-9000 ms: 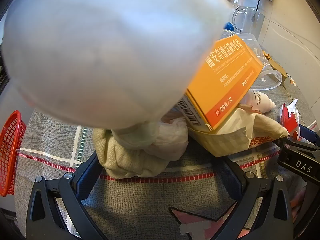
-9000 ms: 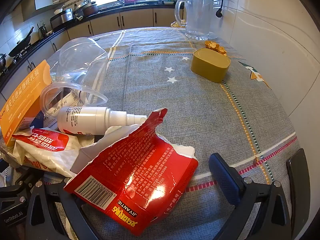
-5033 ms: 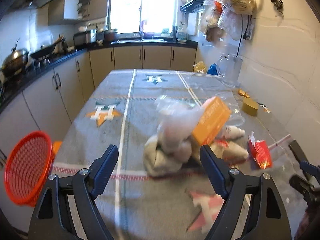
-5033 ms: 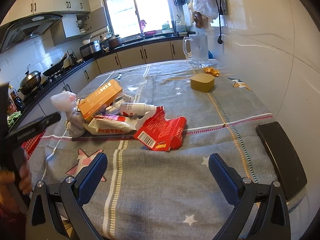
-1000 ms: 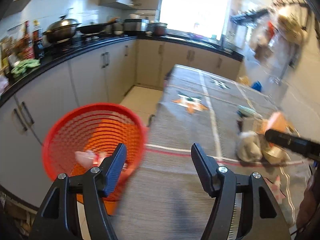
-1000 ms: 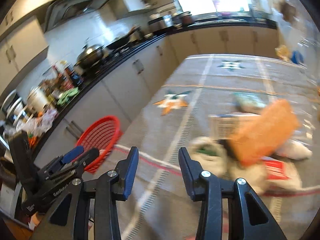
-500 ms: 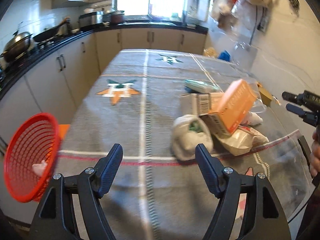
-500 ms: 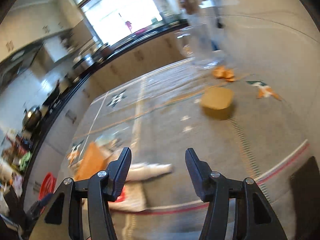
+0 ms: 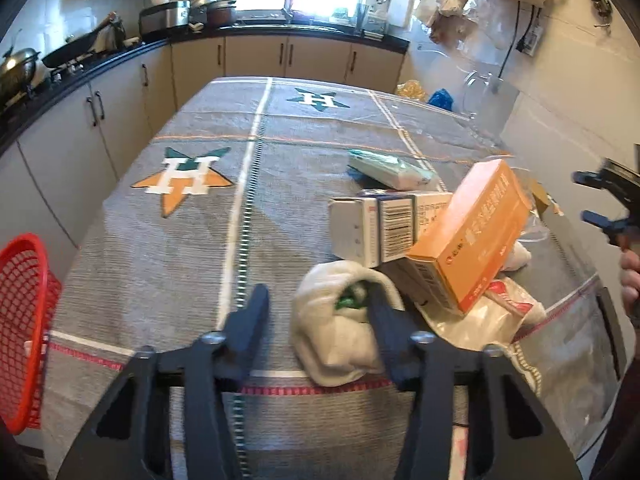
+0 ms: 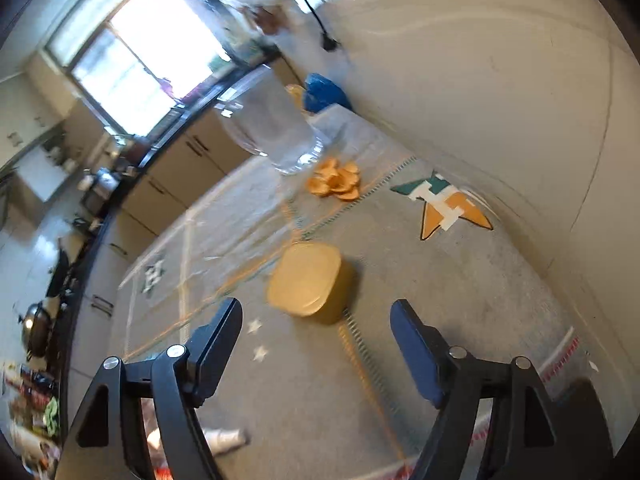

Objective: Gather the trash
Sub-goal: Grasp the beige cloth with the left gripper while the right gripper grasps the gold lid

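A white letter H sits in each star printed on the bench cloth (image 9: 280,216), at left centre, top centre, and right of the right wrist view. Box print is unreadable.

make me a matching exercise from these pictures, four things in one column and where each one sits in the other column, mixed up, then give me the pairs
Things:
1. red basket
2. orange box
3. yellow container
4. clear pitcher

Places:
A. leaning on top of the trash pile
B. beyond the table's left edge
C. far end of the table, by the wall
D. alone on the cloth, ahead of the right gripper

Pairs: 1-B, 2-A, 3-D, 4-C
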Available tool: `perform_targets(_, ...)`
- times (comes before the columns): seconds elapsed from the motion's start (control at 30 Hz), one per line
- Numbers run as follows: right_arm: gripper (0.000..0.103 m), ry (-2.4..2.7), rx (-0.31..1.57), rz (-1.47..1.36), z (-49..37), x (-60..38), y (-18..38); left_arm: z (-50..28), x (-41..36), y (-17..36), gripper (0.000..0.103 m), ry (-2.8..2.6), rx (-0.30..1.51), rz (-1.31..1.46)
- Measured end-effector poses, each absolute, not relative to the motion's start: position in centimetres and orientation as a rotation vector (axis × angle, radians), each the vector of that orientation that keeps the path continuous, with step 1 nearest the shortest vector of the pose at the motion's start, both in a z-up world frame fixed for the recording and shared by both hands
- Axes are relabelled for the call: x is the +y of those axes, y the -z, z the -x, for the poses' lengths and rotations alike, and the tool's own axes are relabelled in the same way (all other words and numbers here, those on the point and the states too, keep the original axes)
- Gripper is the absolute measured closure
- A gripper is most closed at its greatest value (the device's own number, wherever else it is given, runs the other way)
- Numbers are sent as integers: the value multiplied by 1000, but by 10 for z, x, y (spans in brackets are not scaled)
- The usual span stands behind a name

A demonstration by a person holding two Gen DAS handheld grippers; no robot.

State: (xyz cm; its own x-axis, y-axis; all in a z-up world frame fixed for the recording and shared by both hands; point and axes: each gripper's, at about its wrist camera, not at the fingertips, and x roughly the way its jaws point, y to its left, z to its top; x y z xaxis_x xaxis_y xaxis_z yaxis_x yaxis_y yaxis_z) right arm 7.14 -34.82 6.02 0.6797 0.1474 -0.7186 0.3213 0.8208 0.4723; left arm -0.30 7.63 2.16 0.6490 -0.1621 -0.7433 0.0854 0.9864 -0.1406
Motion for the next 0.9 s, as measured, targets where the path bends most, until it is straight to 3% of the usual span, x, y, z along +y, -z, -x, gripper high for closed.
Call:
perform_targets(0.37, 17, 240, 951, -436, -146, -292, -44, 6, 64, -22, 68, 144, 829, 37)
perform_targets(0.7, 16, 412, 1014, -301, -161, -284, -18, 7, 67, -22, 68, 143, 828, 43)
perform_targets(0.77, 29, 397, 1008, -302, -159, -285, -14, 7, 67, -22, 69, 142, 826, 44)
perform_targets(0.9, 29, 360, 978, -304, -146, -283, -18, 9, 67, -25, 76, 145, 819, 43)
